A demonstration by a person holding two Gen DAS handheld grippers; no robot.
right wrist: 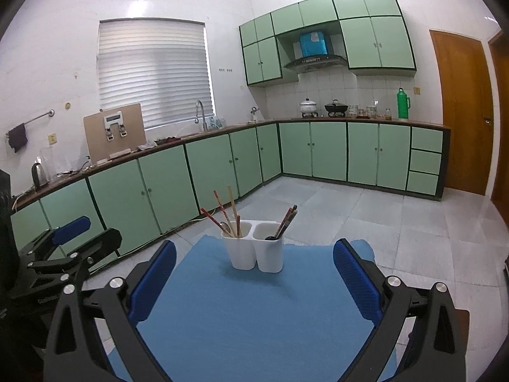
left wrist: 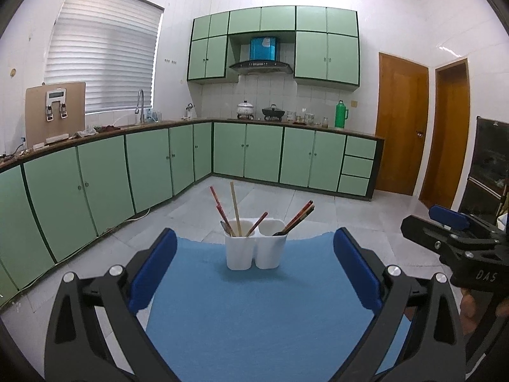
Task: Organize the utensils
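Observation:
A white two-cup utensil holder (left wrist: 254, 248) (right wrist: 254, 251) stands at the far end of a blue cloth (left wrist: 254, 318) (right wrist: 254, 318). Its left cup holds red and bamboo chopsticks (left wrist: 235, 213) (right wrist: 227, 210) and a spoon (right wrist: 225, 226). Its right cup holds dark red chopsticks (left wrist: 299, 216) (right wrist: 286, 221) and a dark spoon. My left gripper (left wrist: 254, 267) is open, well short of the holder, with nothing between its fingers. My right gripper (right wrist: 254, 277) is open too and empty. Each gripper shows at the edge of the other's view: the right gripper (left wrist: 451, 232), the left gripper (right wrist: 76, 238).
The cloth-covered table stands in a kitchen with green base cabinets (left wrist: 159, 165) (right wrist: 191, 172) along the left and back walls. A tiled floor (right wrist: 381, 222) lies beyond the table. Wooden doors (left wrist: 400, 127) are at the right. A hand (left wrist: 470, 308) grips the right tool.

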